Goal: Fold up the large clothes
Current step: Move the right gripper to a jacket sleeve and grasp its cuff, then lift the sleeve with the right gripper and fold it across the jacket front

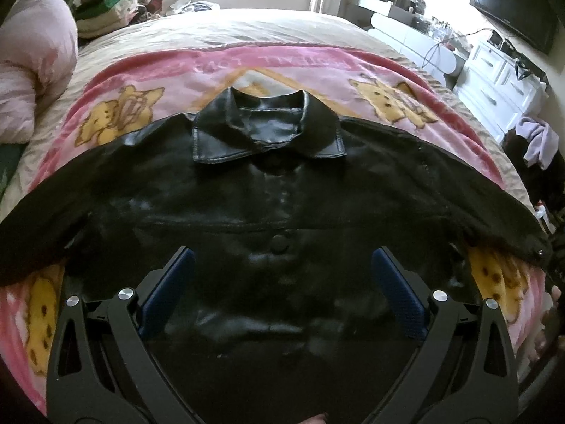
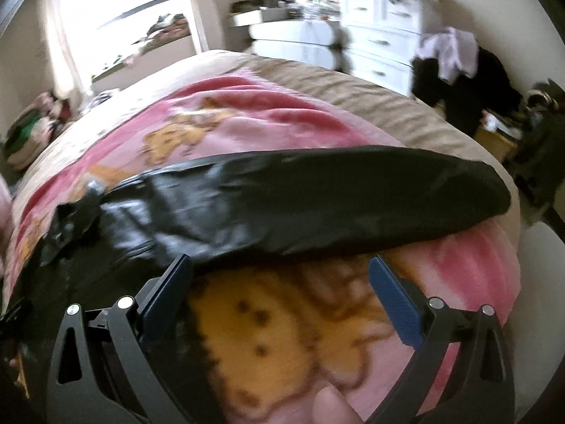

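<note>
One bed (image 1: 268, 31) w/ one pink blanket (image 1: 197, 74). One black jacket (image 1: 247, 198) lies flat on it, front up, two sleeves out sideways. Left gripper (image 1: 282, 275) over jacket, right gripper (image 2: 280, 279) by sleeve (image 2: 353, 190); both jaws spread, empty.

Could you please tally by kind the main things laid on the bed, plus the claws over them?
Black jackets: 1
Pink cartoon blankets: 1
Pink pillows: 1
Claws: 2, left claw and right claw, both open
Total: 5
</note>
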`<state>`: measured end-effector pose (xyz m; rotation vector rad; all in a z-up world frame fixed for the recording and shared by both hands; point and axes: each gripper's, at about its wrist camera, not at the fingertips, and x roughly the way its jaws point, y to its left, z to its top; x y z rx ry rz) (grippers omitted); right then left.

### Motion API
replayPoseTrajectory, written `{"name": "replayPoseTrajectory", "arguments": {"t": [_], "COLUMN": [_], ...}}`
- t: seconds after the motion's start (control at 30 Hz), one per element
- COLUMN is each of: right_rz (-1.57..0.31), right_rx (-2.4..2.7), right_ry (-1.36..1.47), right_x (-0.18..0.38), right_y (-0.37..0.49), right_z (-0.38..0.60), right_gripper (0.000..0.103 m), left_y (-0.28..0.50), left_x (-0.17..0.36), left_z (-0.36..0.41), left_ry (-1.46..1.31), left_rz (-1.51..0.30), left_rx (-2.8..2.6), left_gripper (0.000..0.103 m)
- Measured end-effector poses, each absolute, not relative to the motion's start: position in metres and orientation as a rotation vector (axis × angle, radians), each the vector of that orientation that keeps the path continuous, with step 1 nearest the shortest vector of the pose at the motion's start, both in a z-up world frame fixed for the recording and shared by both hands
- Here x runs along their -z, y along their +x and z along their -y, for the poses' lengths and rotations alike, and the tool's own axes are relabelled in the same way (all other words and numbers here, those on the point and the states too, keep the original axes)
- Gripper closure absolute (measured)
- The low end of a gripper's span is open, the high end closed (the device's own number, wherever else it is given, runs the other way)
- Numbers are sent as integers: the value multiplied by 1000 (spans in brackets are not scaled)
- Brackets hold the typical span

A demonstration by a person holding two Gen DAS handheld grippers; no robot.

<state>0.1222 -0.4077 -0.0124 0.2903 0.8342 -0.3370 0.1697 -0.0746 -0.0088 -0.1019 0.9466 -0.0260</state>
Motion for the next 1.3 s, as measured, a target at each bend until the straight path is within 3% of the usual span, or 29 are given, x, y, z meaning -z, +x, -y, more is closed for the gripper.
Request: {"name": "replayPoseTrajectory", "arguments": {"t": [0.27, 0.6, 0.87, 0.9, 0.93, 0.97, 1.03, 1.07, 1.17, 1.3], "right_rz": [-850, -840, -702, -696, -685, -664, -641, -624, -554, -493], "right_rx": [543, 632, 623, 632, 645, 641, 595, 565, 506, 373], "right_ry": [416, 789, 943, 947, 939, 936, 933, 931, 868, 785], "right_x": [36, 71, 77, 77, 75, 72, 65, 60, 34, -10], "right_y": [126, 127, 129, 130, 130, 130, 131, 133, 134, 149], "right_z": [473, 559, 587, 589, 590, 590, 591, 591, 580, 550], "right_gripper": [4, 4, 6, 8, 26, 55, 81, 87, 92, 94], "left_y": [193, 215, 225, 226, 226, 227, 228, 227, 227, 227], "left_x": [17, 17, 17, 16, 15, 13, 9, 8, 1, -10], "left_z": [95, 112, 114, 114, 114, 113, 110, 109, 103, 91], "left_ry": [-67, -38, -40, -41, -43, -47, -56, -61, -73, -110], "left_rz": [-965, -964, -972, -972, -972, -972, -971, -968, -957, -948], "left_rx": [29, 34, 32, 32, 33, 34, 37, 37, 38, 40], "left_gripper": [9, 9, 9, 9, 9, 9, 9, 9, 9, 9]}}
